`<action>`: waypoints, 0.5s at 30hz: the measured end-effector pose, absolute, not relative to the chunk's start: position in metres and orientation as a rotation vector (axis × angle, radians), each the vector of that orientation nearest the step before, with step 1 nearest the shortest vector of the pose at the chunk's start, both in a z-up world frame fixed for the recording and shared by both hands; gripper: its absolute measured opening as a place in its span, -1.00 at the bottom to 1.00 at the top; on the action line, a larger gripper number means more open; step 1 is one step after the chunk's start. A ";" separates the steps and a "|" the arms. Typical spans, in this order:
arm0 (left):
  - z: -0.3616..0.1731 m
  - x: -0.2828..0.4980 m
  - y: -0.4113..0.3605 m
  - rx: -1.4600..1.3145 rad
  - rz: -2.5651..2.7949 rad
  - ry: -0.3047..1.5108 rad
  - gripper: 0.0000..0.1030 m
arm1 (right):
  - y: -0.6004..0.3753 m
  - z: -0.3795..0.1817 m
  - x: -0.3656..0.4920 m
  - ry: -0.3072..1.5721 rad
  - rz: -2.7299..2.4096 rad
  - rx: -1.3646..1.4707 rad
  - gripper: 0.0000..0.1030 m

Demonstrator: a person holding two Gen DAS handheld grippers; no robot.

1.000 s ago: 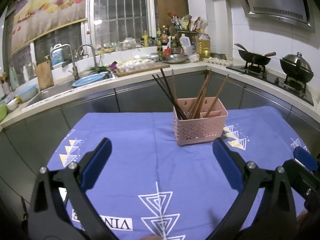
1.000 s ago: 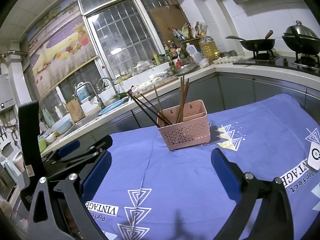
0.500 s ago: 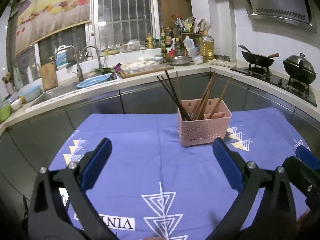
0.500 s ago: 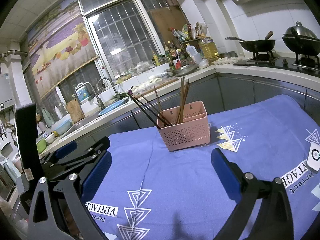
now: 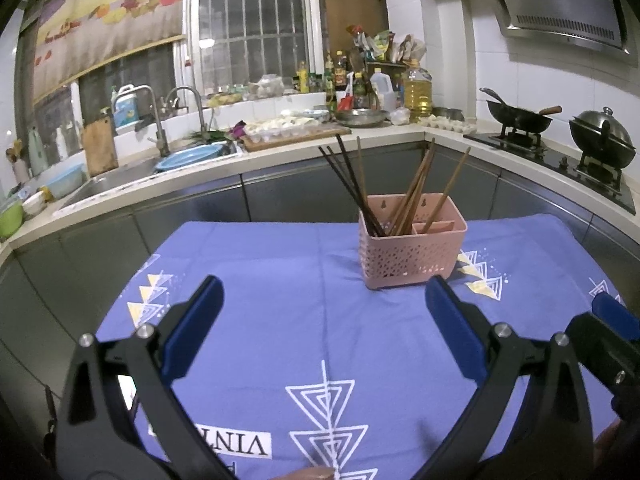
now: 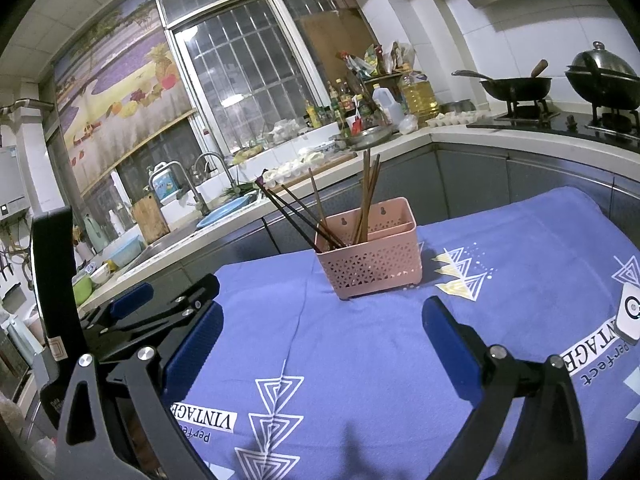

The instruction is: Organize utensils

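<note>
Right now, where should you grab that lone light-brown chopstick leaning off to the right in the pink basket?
Grip the brown chopstick on its bare upper shaft, well above the pink basket rim. Come from above and the near side, jaws across the stick. It leans apart from the bunched chopsticks, so there is room around it.

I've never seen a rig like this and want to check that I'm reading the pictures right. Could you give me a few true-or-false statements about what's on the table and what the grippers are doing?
1. The pink basket stands on the blue tablecloth. True.
2. The chopsticks lie flat on the cloth. False: they stand leaning inside the basket.
3. The left gripper is open and holds nothing. True.
4. The right gripper is clamped on a chopstick. False: it is open and empty.
5. The basket has an inner divider. True.
</note>
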State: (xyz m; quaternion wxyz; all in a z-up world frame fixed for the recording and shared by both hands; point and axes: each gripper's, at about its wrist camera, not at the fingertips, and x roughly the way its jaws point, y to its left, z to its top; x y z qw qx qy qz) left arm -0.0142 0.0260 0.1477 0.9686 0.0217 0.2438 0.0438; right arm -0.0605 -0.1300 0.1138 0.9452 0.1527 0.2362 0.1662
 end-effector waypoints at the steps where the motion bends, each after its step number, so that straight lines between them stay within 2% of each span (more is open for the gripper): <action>1: 0.148 -0.014 0.026 0.043 0.089 0.492 0.88 | -0.130 0.114 -0.061 0.481 0.338 0.312 0.90; 15: 0.145 -0.017 0.026 0.056 0.116 0.474 0.88 | -0.129 0.115 -0.061 0.481 0.338 0.312 0.90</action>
